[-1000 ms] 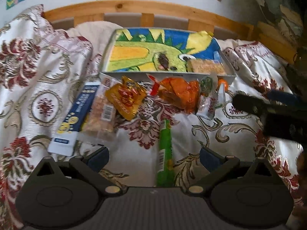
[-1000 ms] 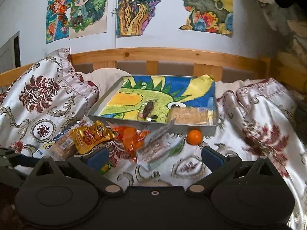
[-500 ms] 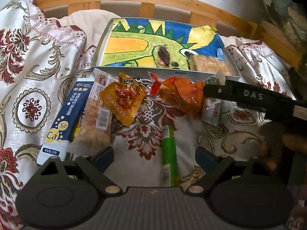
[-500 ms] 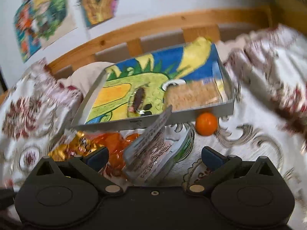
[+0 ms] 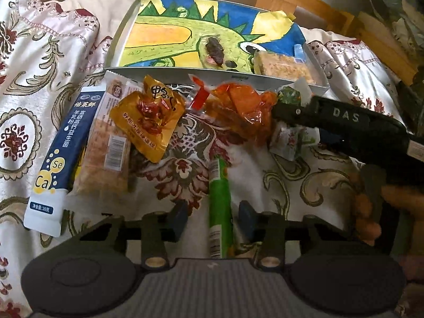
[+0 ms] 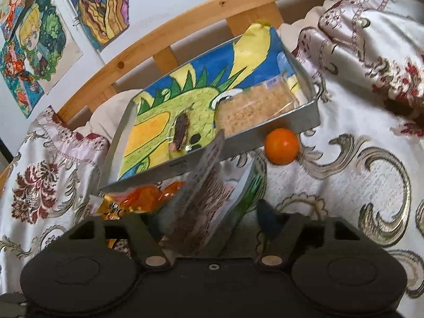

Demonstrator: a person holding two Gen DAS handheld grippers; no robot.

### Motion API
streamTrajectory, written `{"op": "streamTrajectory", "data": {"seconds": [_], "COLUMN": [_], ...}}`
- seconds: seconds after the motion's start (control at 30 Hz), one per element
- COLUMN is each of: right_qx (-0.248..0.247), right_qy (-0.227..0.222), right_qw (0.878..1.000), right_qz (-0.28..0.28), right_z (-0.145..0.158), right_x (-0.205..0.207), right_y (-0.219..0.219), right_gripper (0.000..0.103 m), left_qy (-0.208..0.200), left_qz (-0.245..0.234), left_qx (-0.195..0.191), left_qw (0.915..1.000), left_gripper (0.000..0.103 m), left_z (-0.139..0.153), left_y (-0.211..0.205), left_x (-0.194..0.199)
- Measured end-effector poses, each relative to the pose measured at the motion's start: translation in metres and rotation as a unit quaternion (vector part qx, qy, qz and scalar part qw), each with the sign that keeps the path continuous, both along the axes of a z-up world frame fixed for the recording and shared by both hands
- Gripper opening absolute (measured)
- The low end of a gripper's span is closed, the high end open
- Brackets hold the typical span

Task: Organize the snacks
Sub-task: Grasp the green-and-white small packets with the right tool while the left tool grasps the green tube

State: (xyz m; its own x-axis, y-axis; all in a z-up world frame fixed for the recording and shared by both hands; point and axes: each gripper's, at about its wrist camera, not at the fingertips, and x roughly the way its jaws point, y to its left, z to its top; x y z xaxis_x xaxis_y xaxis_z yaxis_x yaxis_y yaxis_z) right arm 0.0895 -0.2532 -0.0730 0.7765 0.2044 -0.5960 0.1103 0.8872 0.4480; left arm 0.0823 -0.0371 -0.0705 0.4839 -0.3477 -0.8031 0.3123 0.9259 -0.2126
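Left tongs (image 5: 212, 220) narrowed since last frame, straddling green stick (image 5: 220, 206), right tongs (image 6: 209, 222) now pinching crinkled green-white packet (image 6: 212, 198), lifted.

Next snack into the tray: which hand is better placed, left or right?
Right. The right gripper has the green-and-white packet between its fingers, just before the tray's front wall. The left gripper only straddles the green stick, gaps both sides, farther from the tray.

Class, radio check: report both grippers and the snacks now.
Left gripper open astride green stick packet. Right gripper closing around clear-and-green snack pouch. Grey tray just beyond.
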Motion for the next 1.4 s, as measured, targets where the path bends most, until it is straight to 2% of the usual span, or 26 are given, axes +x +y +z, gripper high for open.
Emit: {"op": "streamTrajectory", "data": {"seconds": [0.2,0.27,0.37,0.47,0.53,0.6,0.67,0.8,0.9,1.03,1.1,1.13,1.17,1.2,1.4], "right_qx": [0.028,0.037,0.038,0.026,0.005,-0.012,-0.024,-0.001,-0.001,-0.019,-0.035,-0.044,-0.052,-0.062,-0.048], "right_qy": [0.014,0.024,0.045,0.066,0.069,0.065,0.063,0.065,0.055,0.042,0.039,0.039,0.041,0.046,0.054], "right_qw": [0.999,0.999,0.998,0.996,0.995,0.995,0.995,0.995,0.996,0.995,0.995,0.994,0.994,0.994,0.995], "right_qz": [0.013,0.018,0.036,0.054,0.069,0.077,0.076,0.073,0.071,0.084,0.090,0.090,0.086,0.079,0.075], "right_z": [0.003,0.005,0.011,0.020,0.026,0.029,0.025,0.013,0.008,0.005,0.005,0.005,0.005,0.006,0.007], "right_x": [-0.006,-0.010,-0.017,-0.027,-0.032,-0.034,-0.032,-0.022,-0.014,-0.008,-0.009,-0.010,-0.011,-0.011,-0.017], "right_y": [-0.003,-0.006,-0.006,-0.003,0.001,0.005,0.006,0.003,0.005,0.018,0.023,0.024,0.024,0.024,0.016], "right_gripper": [0.049,0.044,0.041,0.034,0.034,0.037,0.045,0.054,0.060,0.078,0.079,0.073,0.062,0.058,0.043], "left_qy": [0.029,0.034,0.038,0.041,0.042,0.045,0.047,0.052,0.056,0.053,0.053,0.053,0.053,0.052,0.061], "left_qz": [0.015,0.019,0.018,0.017,0.017,0.016,0.015,0.012,0.002,-0.016,-0.014,-0.012,-0.012,-0.013,-0.016], "left_qx": [-0.020,-0.024,-0.029,-0.032,-0.031,-0.026,-0.021,-0.013,-0.002,0.017,0.014,0.011,0.011,0.011,0.008], "left_qw": [0.9993,0.9989,0.9987,0.9985,0.9985,0.9985,0.9985,0.9985,0.9984,0.9983,0.9984,0.9984,0.9985,0.9985,0.9979], "left_gripper": [0.021,0.020,0.019,0.019,0.019,0.020,0.020,0.020,0.020,0.021,0.021,0.022,0.022,0.021,0.019], "left_z": [-0.001,-0.001,0.001,0.002,0.003,0.004,0.004,0.003,0.002,0.002,0.002,0.002,0.001,0.001,0.005], "left_y": [0.002,0.002,0.004,0.006,0.007,0.004,0.003,-0.001,-0.004,-0.010,-0.010,-0.009,-0.009,-0.009,-0.008], "left_x": [0.004,0.004,0.000,-0.002,-0.002,-0.001,0.003,0.008,0.012,0.013,0.013,0.013,0.013,0.013,0.011]}}
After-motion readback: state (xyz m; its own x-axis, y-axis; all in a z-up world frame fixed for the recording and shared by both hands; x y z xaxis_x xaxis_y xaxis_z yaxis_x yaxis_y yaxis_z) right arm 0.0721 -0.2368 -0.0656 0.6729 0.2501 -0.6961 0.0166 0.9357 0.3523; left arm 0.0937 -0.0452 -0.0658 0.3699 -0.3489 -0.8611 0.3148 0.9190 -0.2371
